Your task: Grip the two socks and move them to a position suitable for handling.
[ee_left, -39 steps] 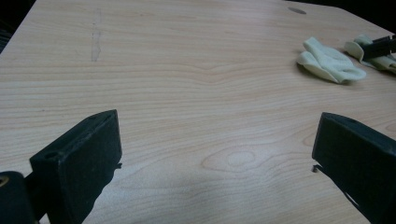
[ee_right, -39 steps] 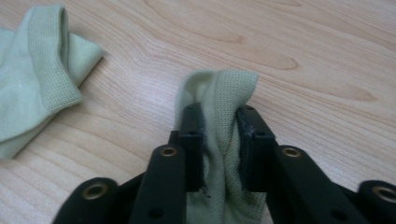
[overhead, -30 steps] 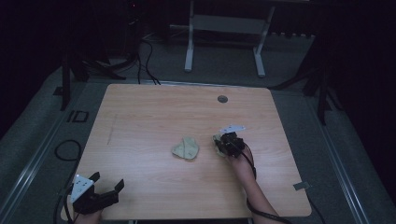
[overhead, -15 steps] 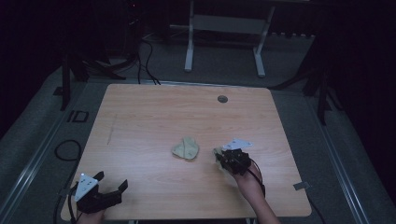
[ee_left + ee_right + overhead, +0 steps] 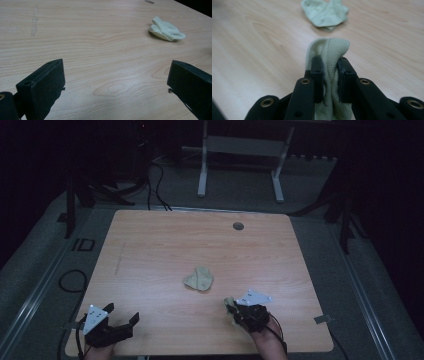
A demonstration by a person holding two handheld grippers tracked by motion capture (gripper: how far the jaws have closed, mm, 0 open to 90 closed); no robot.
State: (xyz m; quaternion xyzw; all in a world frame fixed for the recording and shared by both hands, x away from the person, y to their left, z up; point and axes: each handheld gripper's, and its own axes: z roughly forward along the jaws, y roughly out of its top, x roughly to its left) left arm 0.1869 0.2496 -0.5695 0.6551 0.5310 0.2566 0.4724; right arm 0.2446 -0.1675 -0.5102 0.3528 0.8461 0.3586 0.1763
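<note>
Right gripper [image 5: 231, 305] has pulled back toward the tabletop's [image 5: 150, 245] near edge, clamped on a pale green cloth [image 5: 329, 50], clear in its own view. Second cloth [image 5: 198, 279] lies mid-tabletop. Left gripper [image 5: 115, 82] released, near-left corner.

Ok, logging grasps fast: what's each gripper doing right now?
Left gripper: open, holding nothing.
Right gripper: closed on a pale green cloth; a second cloth lies on the table.
</note>
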